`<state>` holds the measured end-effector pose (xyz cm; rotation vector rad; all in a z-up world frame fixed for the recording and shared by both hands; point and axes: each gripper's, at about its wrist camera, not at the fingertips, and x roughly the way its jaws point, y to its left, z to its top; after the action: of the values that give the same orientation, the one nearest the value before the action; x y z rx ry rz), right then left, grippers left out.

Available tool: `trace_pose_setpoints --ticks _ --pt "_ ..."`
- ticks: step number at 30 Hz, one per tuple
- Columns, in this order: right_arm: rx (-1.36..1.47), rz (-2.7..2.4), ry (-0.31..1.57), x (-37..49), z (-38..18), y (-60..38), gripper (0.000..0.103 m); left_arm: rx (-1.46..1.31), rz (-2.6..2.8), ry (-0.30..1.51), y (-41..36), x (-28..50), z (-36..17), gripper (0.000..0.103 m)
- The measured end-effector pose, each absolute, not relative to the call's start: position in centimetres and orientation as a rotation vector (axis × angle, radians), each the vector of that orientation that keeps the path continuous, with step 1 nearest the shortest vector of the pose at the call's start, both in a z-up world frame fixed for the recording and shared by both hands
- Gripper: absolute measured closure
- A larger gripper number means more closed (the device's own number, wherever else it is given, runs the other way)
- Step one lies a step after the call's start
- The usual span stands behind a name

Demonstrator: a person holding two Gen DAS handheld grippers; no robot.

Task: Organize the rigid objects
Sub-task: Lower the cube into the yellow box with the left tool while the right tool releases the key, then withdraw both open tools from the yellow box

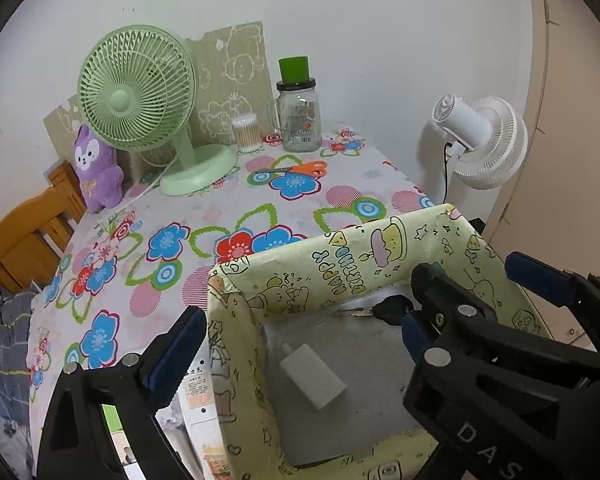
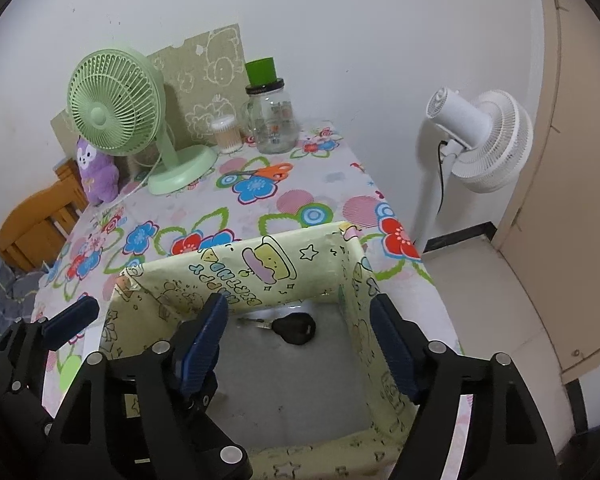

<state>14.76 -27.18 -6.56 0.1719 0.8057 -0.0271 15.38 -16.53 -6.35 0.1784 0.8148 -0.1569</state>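
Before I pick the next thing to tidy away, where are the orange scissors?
The orange scissors lie on the floral tablecloth toward the back, between the green fan and glass jar, outside the box.

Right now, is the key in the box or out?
In. The key lies on the floor of the box, near its far wall.

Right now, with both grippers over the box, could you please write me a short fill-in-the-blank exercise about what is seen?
1. The black key lies inside the paper-wrapped ____.
2. The scissors on the tablecloth have ____ handles.
3. The purple plush toy sits beside the ____ desk fan.
4. Neither the left gripper nor the right gripper holds anything; both are ____.

Missing words: box; orange; green; open
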Motion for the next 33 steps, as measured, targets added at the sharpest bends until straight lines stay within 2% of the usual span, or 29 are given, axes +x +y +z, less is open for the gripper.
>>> trace_pose_setpoints --ticks 12,33 --pt "0.153 -0.053 0.77 12.1 -4.9 -26.6 0.018 0.172 -0.174 0.777 -15.6 12.8 -5.1 0.001" --pt "0.104 -0.038 0.721 8.4 -2.7 -22.6 0.016 0.122 -0.177 0.729 -11.6 9.1 -3.6 0.0"
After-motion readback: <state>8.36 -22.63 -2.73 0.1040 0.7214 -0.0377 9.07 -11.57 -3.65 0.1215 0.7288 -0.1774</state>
